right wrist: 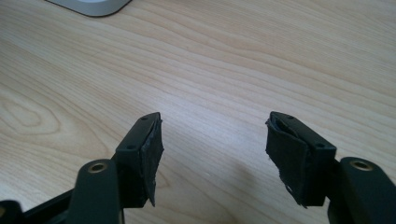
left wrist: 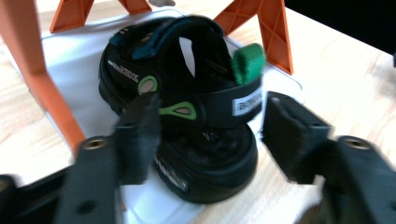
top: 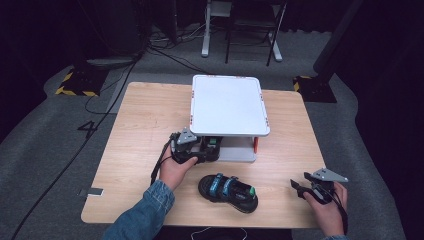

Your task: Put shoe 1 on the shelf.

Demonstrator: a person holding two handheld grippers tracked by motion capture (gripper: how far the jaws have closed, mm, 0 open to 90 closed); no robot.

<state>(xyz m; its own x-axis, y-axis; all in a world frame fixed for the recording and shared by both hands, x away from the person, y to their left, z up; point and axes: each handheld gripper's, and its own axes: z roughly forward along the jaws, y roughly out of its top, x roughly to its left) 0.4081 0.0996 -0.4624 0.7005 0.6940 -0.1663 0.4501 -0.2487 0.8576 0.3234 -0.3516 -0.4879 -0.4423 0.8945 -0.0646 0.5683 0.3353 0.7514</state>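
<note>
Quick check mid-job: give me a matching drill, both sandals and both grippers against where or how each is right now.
1. left gripper
2. right gripper
3. near sandal
4. far sandal

a. on the table, out in the open
b. under the white shelf
c. open, nothing between its jaws
d. open, astride a sandal

Pairs: 1-d, 2-c, 3-a, 4-b

White label on the heel strap of the black sandal (left wrist: 187, 107), between the pads of the left claw (left wrist: 212, 135): lettering present, blurred, not legible. Pale print along the sandal's side strap, beyond the claw's left pad: also unreadable. No other text legible.
</note>
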